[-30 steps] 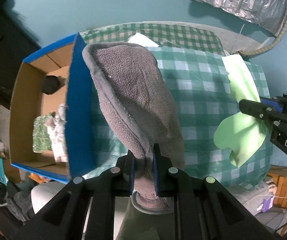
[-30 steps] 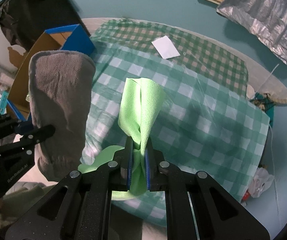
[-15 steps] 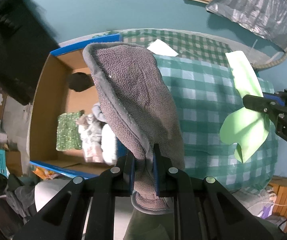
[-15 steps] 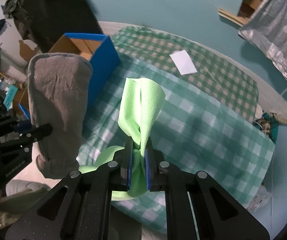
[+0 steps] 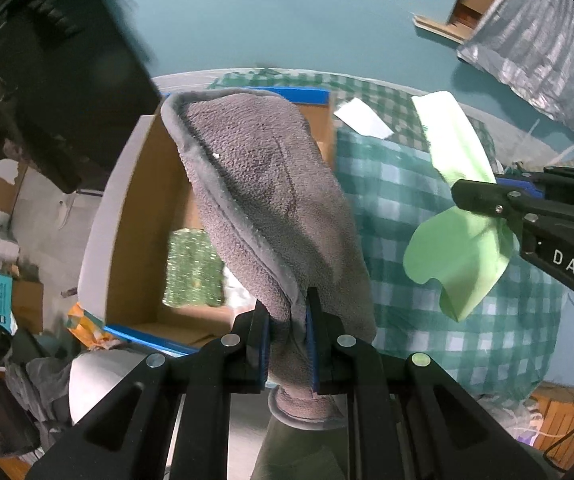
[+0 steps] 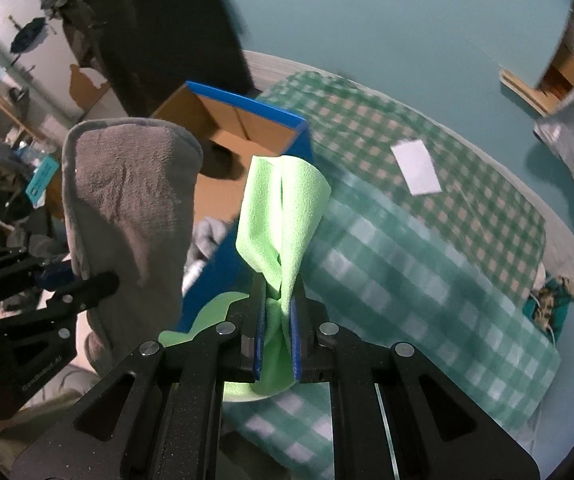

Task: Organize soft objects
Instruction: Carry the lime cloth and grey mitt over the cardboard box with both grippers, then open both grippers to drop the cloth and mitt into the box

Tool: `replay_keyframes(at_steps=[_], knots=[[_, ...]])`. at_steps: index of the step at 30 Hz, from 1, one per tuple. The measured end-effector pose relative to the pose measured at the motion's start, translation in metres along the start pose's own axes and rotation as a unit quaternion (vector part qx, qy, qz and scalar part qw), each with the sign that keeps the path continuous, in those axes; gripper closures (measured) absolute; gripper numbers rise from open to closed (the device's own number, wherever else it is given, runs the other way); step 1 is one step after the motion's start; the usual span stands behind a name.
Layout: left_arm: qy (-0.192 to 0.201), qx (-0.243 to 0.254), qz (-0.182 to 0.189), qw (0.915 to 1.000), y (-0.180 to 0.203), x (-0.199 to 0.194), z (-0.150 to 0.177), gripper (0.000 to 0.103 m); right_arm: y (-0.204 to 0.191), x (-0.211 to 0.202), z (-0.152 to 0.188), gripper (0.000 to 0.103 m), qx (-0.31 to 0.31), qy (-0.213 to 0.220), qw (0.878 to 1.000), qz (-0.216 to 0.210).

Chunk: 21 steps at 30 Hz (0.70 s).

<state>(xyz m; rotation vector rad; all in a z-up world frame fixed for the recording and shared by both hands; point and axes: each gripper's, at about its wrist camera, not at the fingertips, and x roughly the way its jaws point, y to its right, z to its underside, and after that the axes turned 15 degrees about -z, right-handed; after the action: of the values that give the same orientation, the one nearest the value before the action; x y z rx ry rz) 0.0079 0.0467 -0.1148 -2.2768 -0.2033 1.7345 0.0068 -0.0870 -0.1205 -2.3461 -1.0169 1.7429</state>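
**Two cloths held above a checked counter**

Two cloths hang pinched in the air beside a green-checked counter (image 6: 427, 240), its near edge blurred. The blue-sided cardboard box (image 5: 135, 216) at its end is half hidden behind the grey towel (image 5: 271, 208); its contents, a green patch among pale fabric, are hard to make out. The left claw (image 5: 287, 344) is clenched on that thick, nubbly, hemmed towel, which rises in a rounded fold. The right claw (image 6: 278, 336) grips a thin lime-green cloth (image 6: 283, 208), creased upward. "DAS" shows on the right claw's side, the rest cut off. A white card (image 6: 417, 166) lies on the counter.
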Motion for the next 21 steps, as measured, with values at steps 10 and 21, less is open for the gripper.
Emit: replay_keyframes(at_steps=[10, 21], knots=[[-0.003, -0.028, -0.01, 0.9995, -0.046, 0.016, -0.009, 0.088, -0.034, 0.037, -0.042, 0.095, -0.029, -0.011, 0.999, -0.014], [-0.018, -0.038, -0.036, 0.9985, -0.08, 0.052, -0.014, 0.088, -0.052, 0.084, -0.074, 0.095, -0.041, -0.038, 0.998, -0.008]])
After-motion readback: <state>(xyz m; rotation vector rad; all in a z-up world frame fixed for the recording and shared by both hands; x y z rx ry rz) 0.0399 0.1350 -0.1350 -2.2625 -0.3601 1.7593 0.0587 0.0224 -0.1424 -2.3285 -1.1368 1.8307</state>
